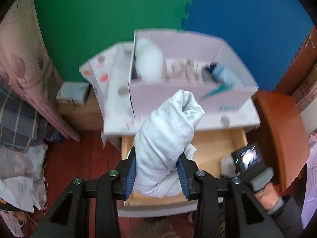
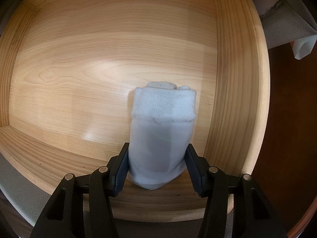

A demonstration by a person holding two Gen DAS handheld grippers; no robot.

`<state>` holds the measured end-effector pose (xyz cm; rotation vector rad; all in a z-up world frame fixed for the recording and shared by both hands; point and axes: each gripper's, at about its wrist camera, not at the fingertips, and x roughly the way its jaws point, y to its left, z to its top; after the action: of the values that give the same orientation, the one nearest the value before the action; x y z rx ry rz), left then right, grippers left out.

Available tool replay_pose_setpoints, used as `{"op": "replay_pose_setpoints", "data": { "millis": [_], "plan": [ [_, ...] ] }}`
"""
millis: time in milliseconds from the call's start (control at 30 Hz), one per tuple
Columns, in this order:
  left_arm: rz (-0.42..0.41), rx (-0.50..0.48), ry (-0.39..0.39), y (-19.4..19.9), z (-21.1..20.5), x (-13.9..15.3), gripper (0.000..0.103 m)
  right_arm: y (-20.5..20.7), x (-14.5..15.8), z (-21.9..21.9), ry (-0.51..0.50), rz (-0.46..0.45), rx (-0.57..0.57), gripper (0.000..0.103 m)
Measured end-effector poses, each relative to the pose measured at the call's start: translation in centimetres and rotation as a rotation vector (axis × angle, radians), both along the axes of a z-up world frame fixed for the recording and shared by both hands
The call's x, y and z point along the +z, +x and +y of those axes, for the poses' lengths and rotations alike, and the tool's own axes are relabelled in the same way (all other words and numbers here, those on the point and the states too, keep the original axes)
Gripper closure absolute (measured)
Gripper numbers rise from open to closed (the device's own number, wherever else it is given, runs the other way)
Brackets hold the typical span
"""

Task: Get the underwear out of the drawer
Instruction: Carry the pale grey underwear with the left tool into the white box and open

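Left wrist view: the left gripper was clenched on a rolled pale-blue piece of underwear, blue pads pressed into both flanks of the roll, the bundle held clear above the open wooden drawer. Beyond it, the white cabinet top carried a pale cardboard box with a white bottle and other blurred items inside. Green foam mat and blue foam mat behind. A small white carton sat on a brown box to the left, with patterned bedding at the far left and a reddish-brown wooden piece to the right. Low at the right, a person's hand held the right gripper, its camera down over the drawer's right corner; jaws hidden from here. Right wrist view: the right gripper sat inside the drawer, jaws tightened against a second roll, pale-blue folded underwear with a ribbed band across its far end. Pads met the fabric on both sides; the roll lay on the drawer floor, near the right wall. The rest of the drawer floor showed bare wood grain. A grey cloth edge showed outside the drawer, upper right.
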<state>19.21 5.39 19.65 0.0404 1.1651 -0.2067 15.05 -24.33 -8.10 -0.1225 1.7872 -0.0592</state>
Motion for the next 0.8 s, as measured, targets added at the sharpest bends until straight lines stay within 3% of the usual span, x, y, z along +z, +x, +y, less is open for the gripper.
{"op": "replay_pose_setpoints", "data": {
  "millis": [200, 400, 633, 800],
  "plan": [
    [-0.102, 0.015, 0.008, 3.2, -0.6, 3.9, 0.066, -0.1, 0.0, 0.0, 0.000, -0.001, 0.000, 0.053],
    [-0.149, 0.002, 0.014, 7.3, -2.4, 5.2, 0.066, -0.1, 0.0, 0.0, 0.000, -0.001, 0.002, 0.053],
    [-0.162, -0.026, 0.057, 11.3, -5.2, 3.4, 0.066, -0.2, 0.0, 0.1, 0.000, -0.002, 0.004, 0.053],
    [-0.109, -0.034, 0.073, 13.3, -6.9, 0.2, 0.066, -0.2, 0.0, 0.1, 0.001, -0.003, 0.003, 0.053]
  ]
}}
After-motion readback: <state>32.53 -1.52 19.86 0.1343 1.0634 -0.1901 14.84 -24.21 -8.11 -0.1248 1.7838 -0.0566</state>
